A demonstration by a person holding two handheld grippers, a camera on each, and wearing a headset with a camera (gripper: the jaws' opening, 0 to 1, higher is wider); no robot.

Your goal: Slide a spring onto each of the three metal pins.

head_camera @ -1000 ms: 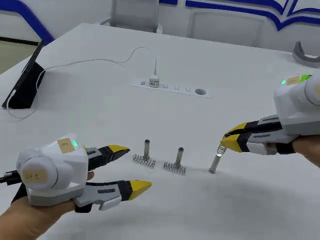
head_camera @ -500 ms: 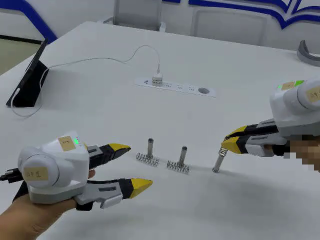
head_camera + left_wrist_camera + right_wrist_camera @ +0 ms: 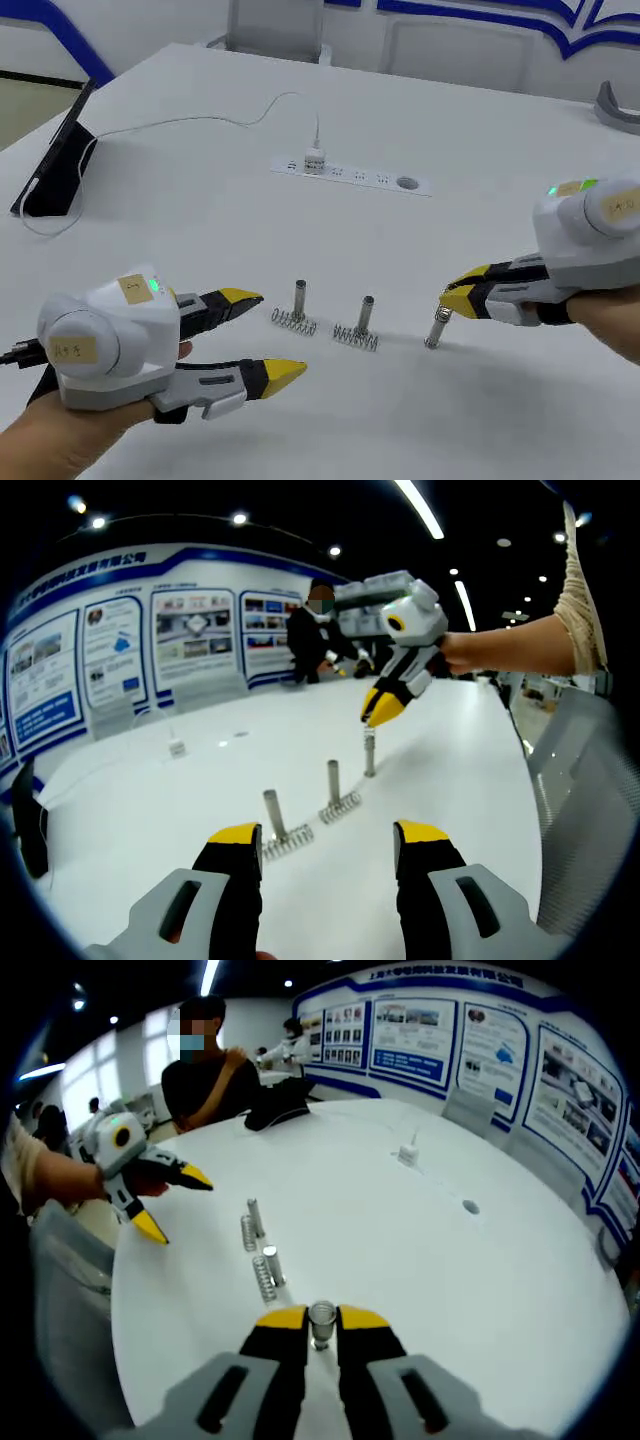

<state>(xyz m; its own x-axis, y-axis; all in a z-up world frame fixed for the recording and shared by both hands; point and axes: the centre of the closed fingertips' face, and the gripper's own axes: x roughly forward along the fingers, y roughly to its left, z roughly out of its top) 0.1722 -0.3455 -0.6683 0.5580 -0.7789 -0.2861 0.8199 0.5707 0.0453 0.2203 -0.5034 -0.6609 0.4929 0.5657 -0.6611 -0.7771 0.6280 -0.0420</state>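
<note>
While the left tool (image 3: 265,335) hung low over the white tabletop (image 3: 200,230), its two yellow tips were wide apart and held nothing. It was on the near left side, and its tips pointed toward the pins.

Three metal pins stood in a row in the middle of the tabletop. The left pin (image 3: 299,297) stood straight up, and one spring (image 3: 291,321) lay flat on the tabletop right at its foot. The middle pin (image 3: 366,311) stood straight too, with a second spring (image 3: 355,338) lying at its foot the same way. The right pin (image 3: 435,330) leaned a little in the head view.

The right tool (image 3: 458,298) was on the right side, with its tips at the top of that pin. In the right gripper view the tips were close together, with the round top of the pin between them. A third spring (image 3: 443,314) seemed to sit around the top of the pin, but I could not tell if the tips were squeezing it.

Far behind the pins, a white socket strip (image 3: 350,176) lay flat with a white plug (image 3: 315,158) in it.
</note>
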